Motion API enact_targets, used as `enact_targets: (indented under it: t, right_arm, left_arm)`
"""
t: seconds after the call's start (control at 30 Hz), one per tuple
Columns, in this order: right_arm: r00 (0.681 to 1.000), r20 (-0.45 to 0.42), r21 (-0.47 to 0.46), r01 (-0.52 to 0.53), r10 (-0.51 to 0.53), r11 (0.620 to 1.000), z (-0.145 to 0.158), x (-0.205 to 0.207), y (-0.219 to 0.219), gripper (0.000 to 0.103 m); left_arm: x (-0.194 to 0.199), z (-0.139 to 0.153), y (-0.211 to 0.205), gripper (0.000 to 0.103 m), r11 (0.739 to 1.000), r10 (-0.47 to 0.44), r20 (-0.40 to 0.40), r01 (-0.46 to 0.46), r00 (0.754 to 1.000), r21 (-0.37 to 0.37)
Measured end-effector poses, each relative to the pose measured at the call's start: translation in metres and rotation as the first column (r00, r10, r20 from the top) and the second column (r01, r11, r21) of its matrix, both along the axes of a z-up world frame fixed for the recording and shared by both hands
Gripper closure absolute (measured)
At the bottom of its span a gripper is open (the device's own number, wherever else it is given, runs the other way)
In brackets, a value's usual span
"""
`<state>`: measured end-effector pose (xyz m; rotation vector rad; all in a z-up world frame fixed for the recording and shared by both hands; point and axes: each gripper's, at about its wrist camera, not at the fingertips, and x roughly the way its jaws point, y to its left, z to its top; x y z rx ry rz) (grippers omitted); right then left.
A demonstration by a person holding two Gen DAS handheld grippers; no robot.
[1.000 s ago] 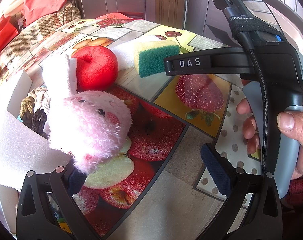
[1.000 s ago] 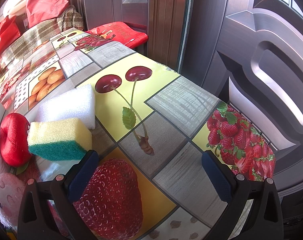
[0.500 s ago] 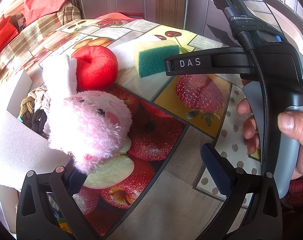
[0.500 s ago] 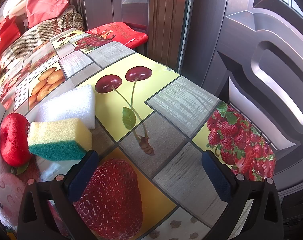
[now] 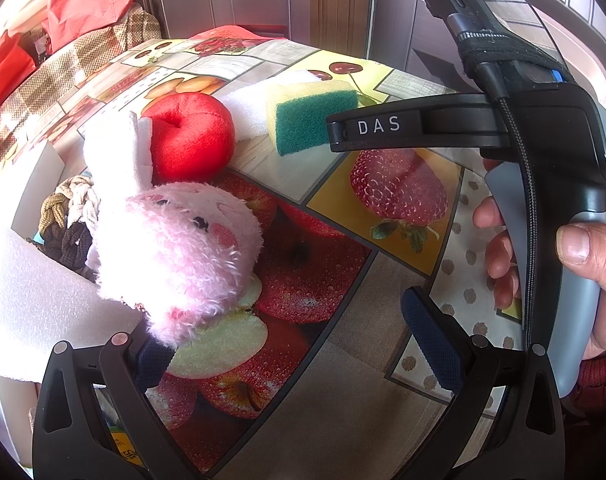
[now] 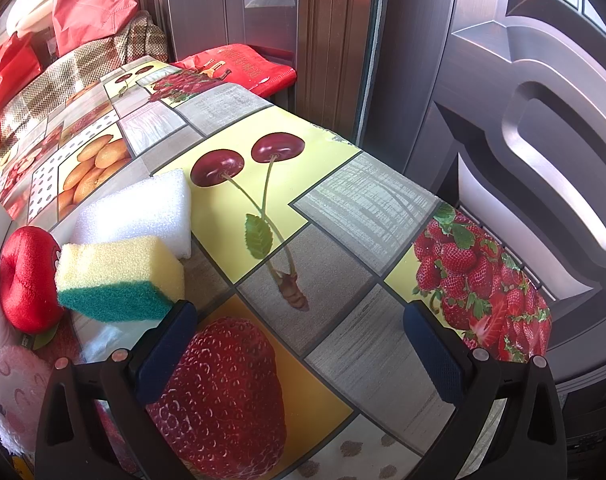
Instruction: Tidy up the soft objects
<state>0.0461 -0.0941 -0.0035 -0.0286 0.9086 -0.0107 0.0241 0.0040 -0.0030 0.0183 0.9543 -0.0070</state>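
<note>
Plush first: a fluffy pink plush toy (image 5: 175, 256) with a dark stitched eye, a rosy cheek patch and long white ears lies on the fruit-print tablecloth (image 5: 343, 340), its fur brushing the left gripper's (image 5: 291, 344) left finger pad. Both of that gripper's jaws stand wide apart, nothing clamped. Just behind the toy sits a red plush apple (image 5: 191, 136), dimpled on top, satin-shiny, touching the white ears. Beside it, a yellow sponge (image 5: 311, 112) with a green scouring face leans on a white foam block (image 6: 139, 208). Over to the right gripper (image 6: 299, 344): jaws spread wide, empty, hovering above the printed strawberry, the sponge just beyond its left pad. A hand (image 5: 587, 264) grips that tool's grey handle. At far left, a braided cord bundle (image 5: 69, 216) sits in a white box (image 5: 35, 288).
</note>
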Motion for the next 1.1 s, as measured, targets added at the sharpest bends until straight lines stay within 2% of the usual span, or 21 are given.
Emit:
enact_targets:
  t: [0.1, 0.17, 0.27, 0.4, 0.5, 0.6, 0.7, 0.77, 0.83, 0.9, 0.97, 1.03, 1.07, 1.1]
  right_arm:
    - [1.0, 0.0, 0.001, 0.0, 0.0, 1.0, 0.0, 0.0, 0.0, 0.0]
    - [1.0, 0.0, 0.003, 0.0, 0.0, 1.0, 0.0, 0.0, -0.001, 0.0]
    - [1.0, 0.0, 0.003, 0.0, 0.0, 1.0, 0.001, -0.001, 0.0, 0.0]
    - [1.0, 0.0, 0.003, 0.001, -0.001, 1.0, 0.0, 0.0, 0.0, 0.0]
    - [1.0, 0.0, 0.003, 0.0, 0.0, 1.0, 0.0, 0.0, 0.0, 0.0]
    - [1.0, 0.0, 0.003, 0.0, 0.0, 1.0, 0.0, 0.0, 0.0, 0.0]
    - [1.0, 0.0, 0.002, 0.0, 0.0, 1.0, 0.0, 0.0, 0.0, 0.0]
    - [1.0, 0.0, 0.004, 0.0, 0.0, 1.0, 0.0, 0.0, 0.0, 0.0]
    - [1.0, 0.003, 0.006, 0.0, 0.0, 1.0, 0.0, 0.0, 0.0, 0.0]
    - [1.0, 0.018, 0.04, -0.011, 0.01, 0.999, 0.004, -0.004, 0.001, 0.0]
    - [0.998, 0.054, 0.122, -0.048, 0.041, 0.991, 0.008, -0.008, -0.004, 0.0]
    - [0.984, 0.138, 0.238, -0.141, 0.11, 0.961, 0.017, -0.018, -0.014, 0.0]
    - [0.962, 0.212, 0.296, -0.228, 0.169, 0.928, 0.024, -0.026, -0.017, 0.0]
    - [0.922, 0.3, 0.33, -0.34, 0.244, 0.881, 0.032, -0.036, -0.017, 0.0]
  left_arm:
    - [-0.001, 0.002, -0.001, 0.001, 1.0, -0.01, 0.009, 0.011, 1.0, -0.013]
    - [-0.005, 0.007, -0.002, 0.001, 0.998, -0.039, 0.033, 0.041, 0.999, -0.049]
    - [-0.02, 0.026, -0.005, 0.001, 0.988, -0.08, 0.12, 0.095, 0.99, -0.122]
    - [-0.041, 0.062, -0.003, 0.001, 0.977, -0.107, 0.247, 0.148, 0.963, -0.155]
    - [-0.057, 0.086, 0.012, 0.001, 0.968, -0.069, 0.313, 0.14, 0.947, -0.208]
    - [-0.083, 0.111, 0.044, 0.001, 0.965, 0.012, 0.373, 0.087, 0.928, -0.248]
    - [-0.115, 0.119, 0.081, 0.0, 0.967, 0.084, 0.412, 0.026, 0.907, -0.254]
    - [-0.132, 0.114, 0.101, 0.0, 0.973, 0.129, 0.411, -0.036, 0.903, -0.226]
    - [-0.142, 0.103, 0.113, 0.0, 0.977, 0.149, 0.371, -0.08, 0.917, -0.196]
    - [-0.146, 0.089, 0.116, 0.0, 0.978, 0.146, 0.328, -0.086, 0.934, -0.19]
    - [-0.147, 0.077, 0.108, 0.0, 0.981, 0.116, 0.305, -0.061, 0.945, -0.187]
    - [-0.146, 0.064, 0.094, 0.0, 0.988, 0.073, 0.278, -0.031, 0.958, -0.153]
    - [-0.146, 0.058, 0.088, 0.0, 0.992, 0.054, 0.264, -0.021, 0.963, -0.126]
    - [-0.143, 0.053, 0.081, 0.0, 0.995, 0.036, 0.247, -0.011, 0.968, -0.1]
